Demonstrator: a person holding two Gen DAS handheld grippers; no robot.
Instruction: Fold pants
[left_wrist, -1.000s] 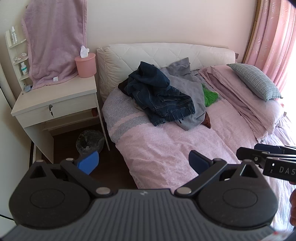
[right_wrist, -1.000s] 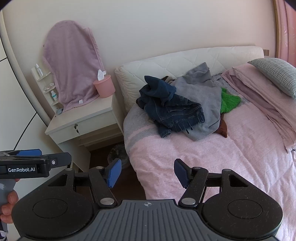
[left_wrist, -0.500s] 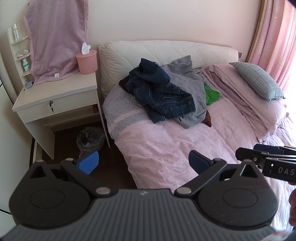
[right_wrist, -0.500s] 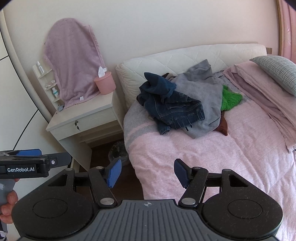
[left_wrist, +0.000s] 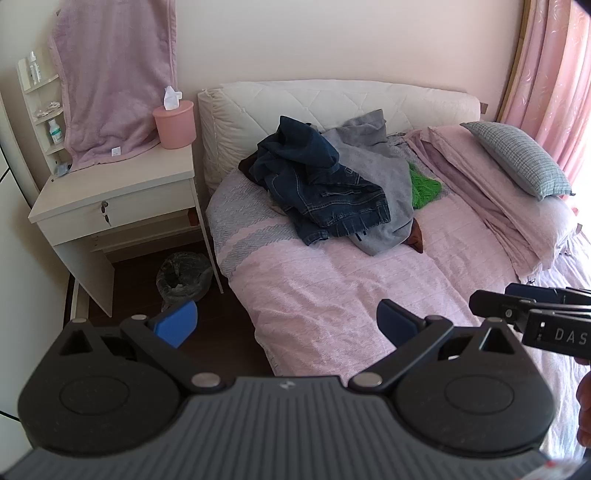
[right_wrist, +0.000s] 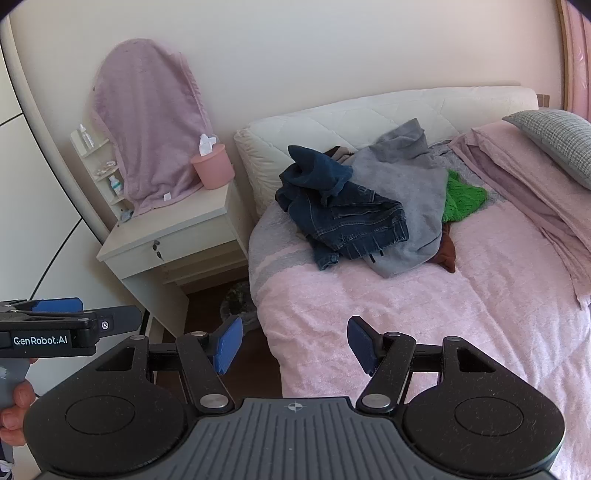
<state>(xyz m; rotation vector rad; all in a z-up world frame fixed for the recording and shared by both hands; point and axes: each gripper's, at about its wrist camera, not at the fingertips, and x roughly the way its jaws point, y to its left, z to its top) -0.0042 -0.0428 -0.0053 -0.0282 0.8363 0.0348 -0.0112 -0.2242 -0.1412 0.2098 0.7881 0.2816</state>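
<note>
**A:** On the pink bed (left_wrist: 332, 295), where do the dark denim pants (left_wrist: 325, 192) lie?

**B:** Crumpled at the head end, just below the cream headboard (left_wrist: 332, 99), partly on top of a grey garment (left_wrist: 384, 166). The heap's long axis runs from the headboard down toward the foot of the bed; one bunched end rises nearest the headboard, and a stitched hem edge faces the foot.

**A:** And the grippers?

**B:** The left gripper (left_wrist: 284, 325) and the right gripper (right_wrist: 293, 343) both hover near the foot of the bed, well apart from the pants, jaws spread wide and holding nothing.

**A:** Any difference between the views?

**B:** The left wrist view alone takes in a pink curtain (left_wrist: 554, 74) right of the headboard. The right wrist view alone shows a hand (right_wrist: 14, 406) gripping the left gripper's handle.
</note>
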